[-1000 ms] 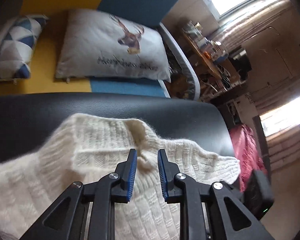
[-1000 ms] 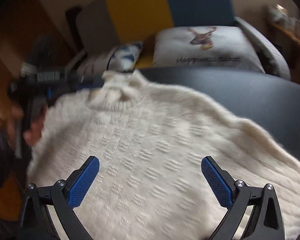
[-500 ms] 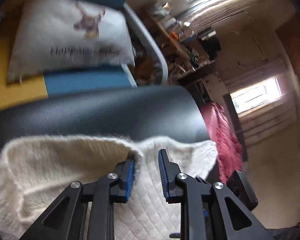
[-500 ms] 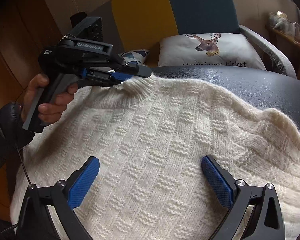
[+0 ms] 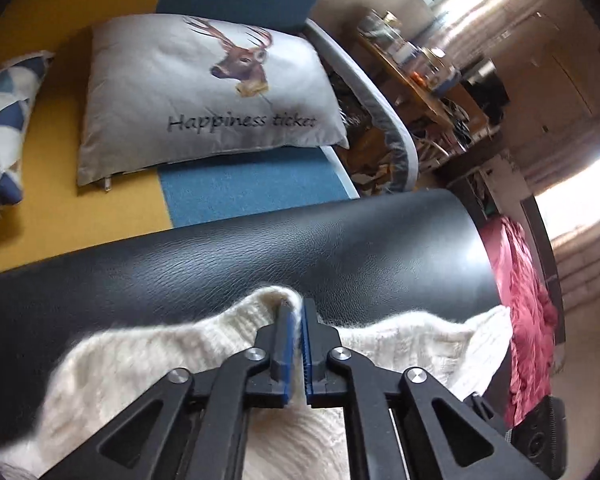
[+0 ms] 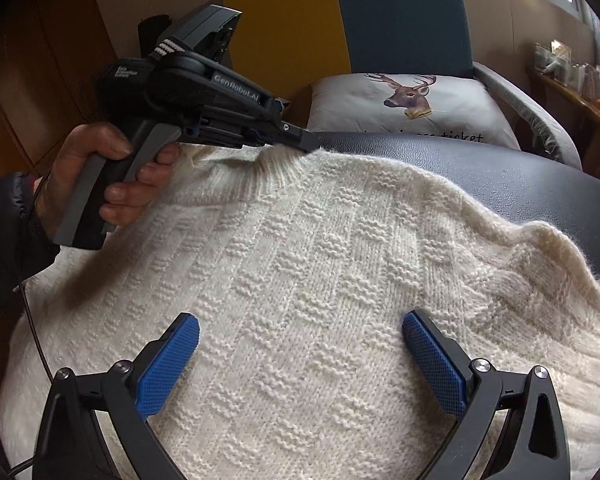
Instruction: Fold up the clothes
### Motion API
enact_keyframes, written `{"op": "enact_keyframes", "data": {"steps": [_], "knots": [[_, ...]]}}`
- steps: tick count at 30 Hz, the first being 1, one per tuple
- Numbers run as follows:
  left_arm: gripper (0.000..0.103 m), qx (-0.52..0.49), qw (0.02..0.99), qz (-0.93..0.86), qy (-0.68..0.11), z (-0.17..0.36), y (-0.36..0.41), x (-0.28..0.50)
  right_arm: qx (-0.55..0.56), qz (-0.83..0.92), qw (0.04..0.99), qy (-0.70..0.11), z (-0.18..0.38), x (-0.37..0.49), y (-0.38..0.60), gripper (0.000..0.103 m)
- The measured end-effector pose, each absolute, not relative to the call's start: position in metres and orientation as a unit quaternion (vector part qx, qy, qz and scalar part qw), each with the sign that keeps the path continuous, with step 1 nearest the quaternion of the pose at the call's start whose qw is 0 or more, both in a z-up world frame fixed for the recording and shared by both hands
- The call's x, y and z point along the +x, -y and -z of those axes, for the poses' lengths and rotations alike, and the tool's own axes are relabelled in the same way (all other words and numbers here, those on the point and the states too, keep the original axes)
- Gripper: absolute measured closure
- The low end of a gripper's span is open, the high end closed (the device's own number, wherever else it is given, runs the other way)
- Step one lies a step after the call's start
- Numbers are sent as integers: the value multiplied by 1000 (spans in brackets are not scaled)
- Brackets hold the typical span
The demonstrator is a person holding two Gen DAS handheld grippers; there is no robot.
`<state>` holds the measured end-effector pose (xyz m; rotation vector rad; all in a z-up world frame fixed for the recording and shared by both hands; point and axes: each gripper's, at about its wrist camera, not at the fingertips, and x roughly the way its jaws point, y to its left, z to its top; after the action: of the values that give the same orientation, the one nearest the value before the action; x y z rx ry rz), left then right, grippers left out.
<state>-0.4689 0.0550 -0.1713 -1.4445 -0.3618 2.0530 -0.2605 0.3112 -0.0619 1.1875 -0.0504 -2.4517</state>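
Observation:
A cream knitted sweater [image 6: 320, 260] lies spread on a black leather surface [image 6: 500, 176], collar at the far edge. My left gripper [image 5: 296, 308] has the ribbed collar of the sweater [image 5: 140, 360] pinched between its blue pads, and its jaws are closing. From the right wrist view the left gripper [image 6: 304, 144] reaches in from the left, held by a person's hand [image 6: 100, 172]. My right gripper [image 6: 300, 328] hovers wide open over the sweater's body, with nothing between its fingers.
Behind the leather surface [image 5: 260, 256] is a yellow and blue sofa with a deer pillow [image 5: 204, 92] and a triangle-patterned pillow [image 5: 0, 120]. A red cloth [image 5: 524, 312] hangs at the right, and a cluttered table [image 5: 420, 80] stands farther back.
The left gripper's jaws have come together on the collar, which lay loose between them before. The right gripper stays wide open over the sweater.

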Motion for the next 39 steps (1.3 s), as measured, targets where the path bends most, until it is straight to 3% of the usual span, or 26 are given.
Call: {"op": "enact_keyframes", "data": {"steps": [2, 5, 9, 16, 25, 33, 39], "knots": [[89, -514, 287, -791, 166, 157, -29, -453, 426, 880, 210, 25, 61, -261, -314, 0], [88, -473, 255, -821, 193, 145, 20, -413, 427, 878, 213, 30, 61, -260, -316, 0], [88, -438, 196, -865, 148, 146, 62, -343, 441, 871, 213, 38, 57, -265, -316, 0], [88, -432, 165, -881, 102, 157, 79, -298, 432, 790, 341, 271, 18, -337, -297, 0], [88, -444, 181, -864, 157, 183, 108, -291, 521, 719, 338, 310, 58, -431, -220, 0], [88, -442, 179, -865, 153, 185, 100, -289, 495, 678, 418, 348, 62, -458, -162, 0], [88, -449, 171, -867, 130, 181, 93, -290, 499, 730, 357, 301, 59, -467, -162, 0]]}}
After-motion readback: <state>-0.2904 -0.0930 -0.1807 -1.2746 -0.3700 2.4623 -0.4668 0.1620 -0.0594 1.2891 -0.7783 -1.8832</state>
